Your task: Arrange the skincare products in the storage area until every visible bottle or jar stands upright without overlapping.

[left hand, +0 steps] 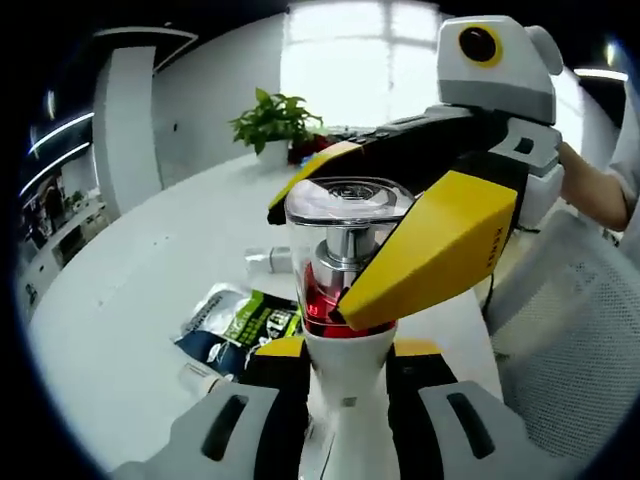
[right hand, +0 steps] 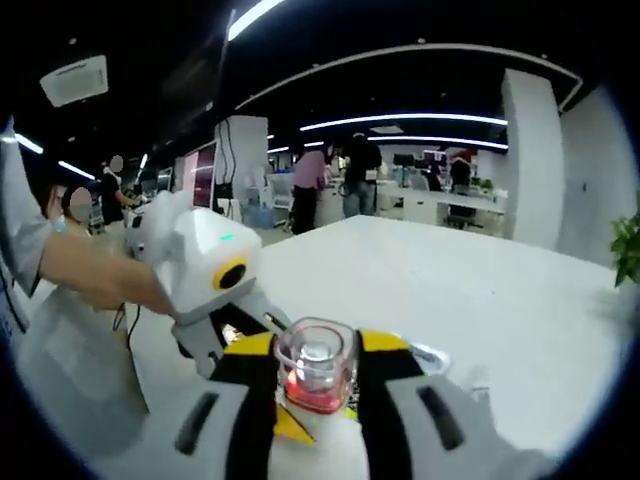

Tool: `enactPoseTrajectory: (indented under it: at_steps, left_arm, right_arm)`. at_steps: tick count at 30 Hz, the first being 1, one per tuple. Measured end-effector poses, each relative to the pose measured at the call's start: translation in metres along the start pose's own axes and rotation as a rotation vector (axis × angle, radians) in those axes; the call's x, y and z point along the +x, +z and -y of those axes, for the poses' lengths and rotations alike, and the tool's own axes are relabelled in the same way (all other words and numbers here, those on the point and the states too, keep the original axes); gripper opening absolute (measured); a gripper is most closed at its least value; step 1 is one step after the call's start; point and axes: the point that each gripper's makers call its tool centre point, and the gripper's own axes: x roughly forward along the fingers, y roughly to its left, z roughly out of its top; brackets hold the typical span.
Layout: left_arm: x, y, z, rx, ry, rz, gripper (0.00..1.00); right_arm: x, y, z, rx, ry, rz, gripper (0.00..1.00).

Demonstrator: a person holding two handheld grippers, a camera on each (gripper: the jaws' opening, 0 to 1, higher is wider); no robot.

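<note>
- Bottle (left hand: 345,300) with a white body, a red band and a clear square cap stands upright between both grippers, above the white table (left hand: 150,290).
- Left gripper (left hand: 345,400) clamps the bottle's white lower body.
- Right gripper (right hand: 318,395) has its yellow-tipped jaws closed on the bottle's neck, under the cap.
- Green-and-white sachet (left hand: 235,325) lies flat on the table behind the bottle, a small white tube (left hand: 268,260) beyond it.
- Potted plant (left hand: 275,125) stands at the table's far end.

Both hand-held grippers clamped — left (left hand: 340,350) (right (right hand: 315,390)).
</note>
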Motion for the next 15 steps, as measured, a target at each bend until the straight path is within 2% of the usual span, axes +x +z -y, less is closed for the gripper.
enactPoseTrajectory:
  at_steps: [6, 10, 15]
  left_arm:
    - [-0.001, 0.002, -0.001, 0.012, 0.01, 0.007, 0.26]
    - [-0.008, 0.025, -0.001, 0.01, 0.019, 0.095, 0.28]
    - [-0.008, 0.026, -0.001, 0.046, 0.015, 0.084, 0.27]
  right_arm:
    - [0.0, 0.0, 0.0, -0.011, -0.016, -0.012, 0.3]
    - [0.0, 0.0, 0.001, -0.007, -0.032, -0.018, 0.3]
    - [0.0, 0.0, 0.0, -0.014, -0.025, -0.025, 0.31]
